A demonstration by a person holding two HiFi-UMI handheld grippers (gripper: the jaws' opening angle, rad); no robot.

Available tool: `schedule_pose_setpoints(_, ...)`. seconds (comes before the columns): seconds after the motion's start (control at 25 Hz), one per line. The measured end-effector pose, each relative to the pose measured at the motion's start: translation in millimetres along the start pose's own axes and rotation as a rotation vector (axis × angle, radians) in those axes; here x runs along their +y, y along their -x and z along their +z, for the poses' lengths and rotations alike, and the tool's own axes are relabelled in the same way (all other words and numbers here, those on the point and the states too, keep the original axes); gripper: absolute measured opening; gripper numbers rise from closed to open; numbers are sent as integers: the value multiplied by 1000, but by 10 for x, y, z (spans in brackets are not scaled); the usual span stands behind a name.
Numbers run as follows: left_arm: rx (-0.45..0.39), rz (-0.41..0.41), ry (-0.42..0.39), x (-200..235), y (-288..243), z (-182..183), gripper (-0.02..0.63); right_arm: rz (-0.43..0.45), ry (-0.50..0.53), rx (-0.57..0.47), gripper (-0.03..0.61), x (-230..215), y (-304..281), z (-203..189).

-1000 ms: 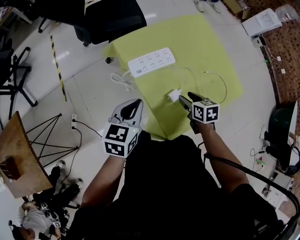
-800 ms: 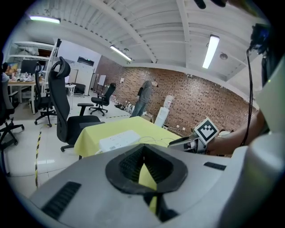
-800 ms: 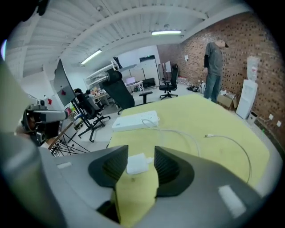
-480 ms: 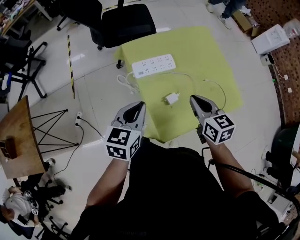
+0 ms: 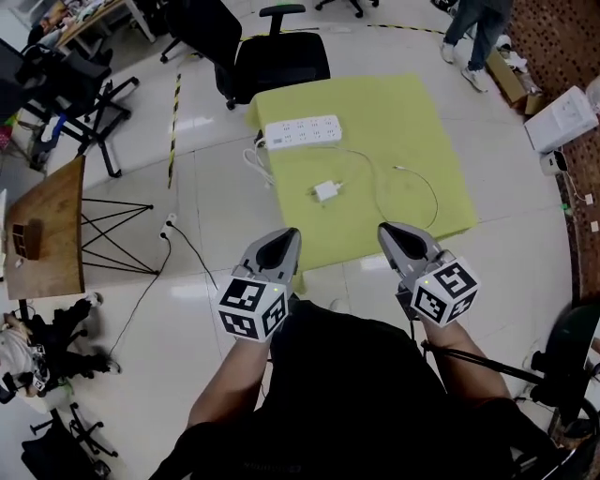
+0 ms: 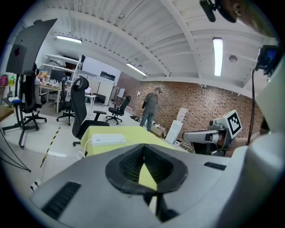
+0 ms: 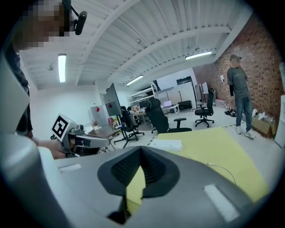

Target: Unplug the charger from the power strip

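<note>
The white power strip (image 5: 302, 131) lies at the far edge of the yellow cloth (image 5: 403, 122), with nothing plugged into it. The small white charger (image 5: 326, 191) lies loose on the cloth, nearer to me, and its thin white cable (image 5: 412, 178) loops to the right. My left gripper (image 5: 284, 237) and right gripper (image 5: 389, 232) hang side by side over the cloth's near edge, well short of the charger. Both are shut and empty. The left gripper view shows the strip (image 6: 108, 140) beyond the closed left gripper (image 6: 143, 149). The right gripper view shows the strip (image 7: 165, 144) beyond the closed right gripper (image 7: 141, 151).
A black office chair (image 5: 272, 56) stands just behind the cloth. At the left are a wooden table (image 5: 47, 225) on black legs and a floor socket with a cable (image 5: 169, 225). A person (image 5: 478, 28) stands at the far right, near a white box (image 5: 562, 117).
My right gripper was open at the charger; it has shut empty, lifted and drawn back towards me. My left gripper has also pulled back. The charger stays on the cloth.
</note>
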State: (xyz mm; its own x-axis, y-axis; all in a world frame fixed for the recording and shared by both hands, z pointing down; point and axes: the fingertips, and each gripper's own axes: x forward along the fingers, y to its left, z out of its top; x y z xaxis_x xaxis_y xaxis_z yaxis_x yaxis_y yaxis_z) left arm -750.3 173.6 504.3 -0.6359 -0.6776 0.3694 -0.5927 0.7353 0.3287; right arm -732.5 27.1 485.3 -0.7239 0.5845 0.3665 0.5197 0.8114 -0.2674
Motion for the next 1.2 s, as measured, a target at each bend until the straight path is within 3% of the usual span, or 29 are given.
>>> schedule_pose_setpoints(0.24, -4, 26, 6, -468, 252, -154, 6, 36, 3, -6, 2, 72, 346, -93)
schedule_pose_setpoints(0.52, 5, 60, -26, -489, 557, -80, 7, 21, 6, -48, 2, 200, 473, -35)
schedule_pose_setpoints(0.72, 9, 12, -30, -379, 710, -11, 6, -32, 1, -68, 2, 371, 435, -40)
schedule_pose_setpoints(1.2, 27, -105, -123, 7, 1082, 97, 6, -177, -48, -69, 2, 994, 325, -249)
